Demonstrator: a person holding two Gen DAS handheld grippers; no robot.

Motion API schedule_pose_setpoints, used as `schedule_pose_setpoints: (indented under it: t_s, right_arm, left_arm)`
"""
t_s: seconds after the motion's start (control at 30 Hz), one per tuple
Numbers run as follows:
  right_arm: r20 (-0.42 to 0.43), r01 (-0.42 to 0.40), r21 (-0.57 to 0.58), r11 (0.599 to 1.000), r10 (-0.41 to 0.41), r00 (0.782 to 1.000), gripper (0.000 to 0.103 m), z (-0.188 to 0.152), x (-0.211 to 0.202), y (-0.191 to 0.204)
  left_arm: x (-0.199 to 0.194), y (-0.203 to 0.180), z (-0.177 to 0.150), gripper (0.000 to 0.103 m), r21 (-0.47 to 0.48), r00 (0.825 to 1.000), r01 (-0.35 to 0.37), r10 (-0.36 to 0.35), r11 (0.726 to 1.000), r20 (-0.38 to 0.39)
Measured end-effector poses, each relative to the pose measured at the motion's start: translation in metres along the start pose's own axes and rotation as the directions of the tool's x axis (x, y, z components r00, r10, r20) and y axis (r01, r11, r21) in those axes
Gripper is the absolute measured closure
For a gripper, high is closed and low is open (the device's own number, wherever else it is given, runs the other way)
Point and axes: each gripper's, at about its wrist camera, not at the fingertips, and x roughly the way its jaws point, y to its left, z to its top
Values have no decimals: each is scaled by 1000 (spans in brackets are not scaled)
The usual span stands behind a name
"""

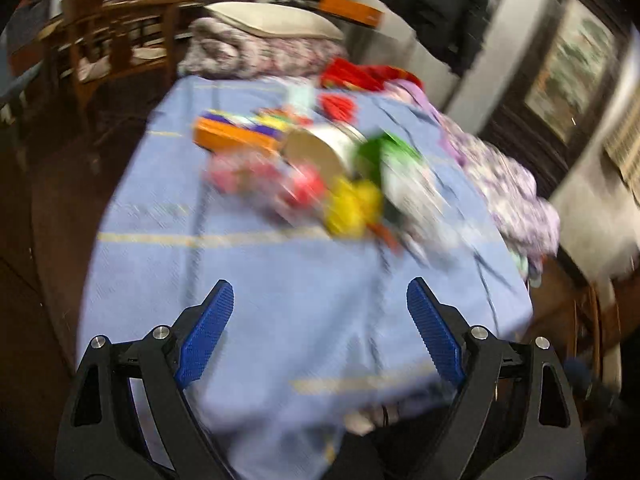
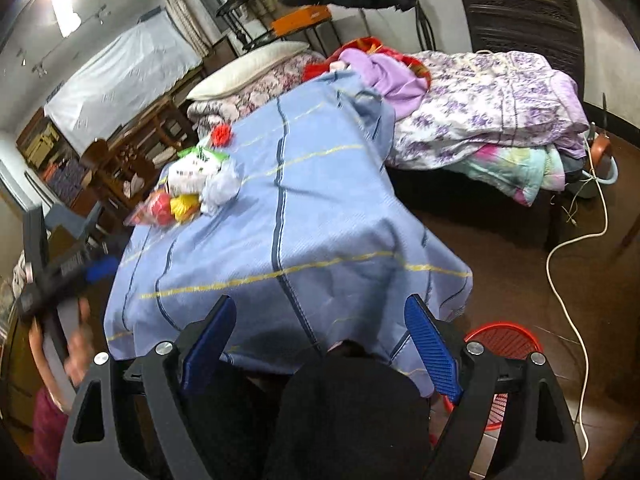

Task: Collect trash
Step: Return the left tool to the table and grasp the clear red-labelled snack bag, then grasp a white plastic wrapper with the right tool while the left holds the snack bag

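The left gripper (image 1: 320, 300) hangs over the near part of a blue cloth (image 1: 280, 320) with its blue-padded jaws spread wide and nothing between them. Beyond its fingertips, well apart from them toward the far middle of the cloth, lies the trash pile (image 1: 312, 164), blurred: an orange box (image 1: 232, 136) at the left, a round pale tub (image 1: 320, 148) on its side beside it, a pink wrapper (image 1: 260, 180) nearer, a yellow wrapper (image 1: 352, 204) and a green packet (image 1: 384, 156) to the right.

The right gripper (image 2: 320, 312) is likewise wide open and empty, above the near edge of the same blue cloth (image 2: 320, 200). From here the trash sits far off to the upper left: a white and green bag (image 2: 196, 168), a yellow wrapper (image 2: 184, 204) and a pink wrapper (image 2: 156, 204) touching it, and a red crumpled piece (image 2: 221, 134) just beyond. A red basket (image 2: 504, 344) stands on the floor just right of the right finger. At the left edge a hand (image 2: 76, 344) holds the other gripper's dark handle.
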Motion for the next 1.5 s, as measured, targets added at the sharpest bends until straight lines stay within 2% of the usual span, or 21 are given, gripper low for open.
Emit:
schedule_pose_setpoints:
  t_s: [0.17, 0.33, 0.43, 0.53, 0.67, 0.83, 0.97, 1.17, 1.23, 1.27, 1.3, 1.43, 1.5]
  right_arm:
    - [-14, 33, -10, 999, -33, 999, 18, 2, 5, 3]
    - [-10, 66, -15, 998, -66, 998, 18, 7, 4, 2]
    - [-6, 77, -18, 997, -78, 997, 18, 8, 4, 2]
    - [-11, 76, -23, 997, -76, 997, 18, 9, 5, 3]
    - [-20, 63, -41, 997, -64, 998, 18, 8, 10, 10]
    - [-37, 32, -58, 998, -35, 999, 18, 8, 21, 20]
    - [-54, 14, -69, 998, -17, 998, 18, 8, 29, 30]
    - [-28, 38, -114, 993, -42, 999, 18, 10, 22, 40]
    - [-22, 44, -112, 993, -47, 999, 18, 12, 21, 39]
    - [-20, 49, -112, 993, -52, 998, 18, 12, 20, 39]
    - [-19, 50, -112, 992, -52, 998, 18, 12, 21, 39]
    - [-20, 54, -132, 990, -57, 998, 18, 14, 26, 44]
    - [-19, 47, -156, 987, -50, 999, 18, 18, 32, 51]
  left_arm:
    - [22, 35, 44, 17, -85, 1000, -10, 11, 996, 17]
    - [56, 49, 71, 17, -98, 999, -50, 51, 994, 7]
    - [73, 54, 70, 17, -98, 997, -79, 76, 992, -29]
    - [74, 67, 60, 17, -110, 995, -99, 95, 989, -39]
    - [61, 86, 37, 17, -122, 993, -107, 100, 987, -64]
    - [36, 87, 15, 17, -60, 996, -77, 74, 995, -39]
    - [34, 76, 27, 17, -44, 999, -45, 46, 998, 13]
    - [62, 76, 62, 17, -118, 999, -11, 16, 993, 41]
    - [73, 73, 66, 22, -96, 998, -42, 46, 994, 42]
    - [76, 73, 65, 44, -77, 998, -48, 51, 996, 41]
    - [76, 72, 63, 55, -63, 999, -41, 43, 997, 33]
    - [48, 73, 45, 56, -36, 995, -26, 29, 999, 94]
    - [24, 70, 33, 56, -20, 993, 2, 0, 1000, 117]
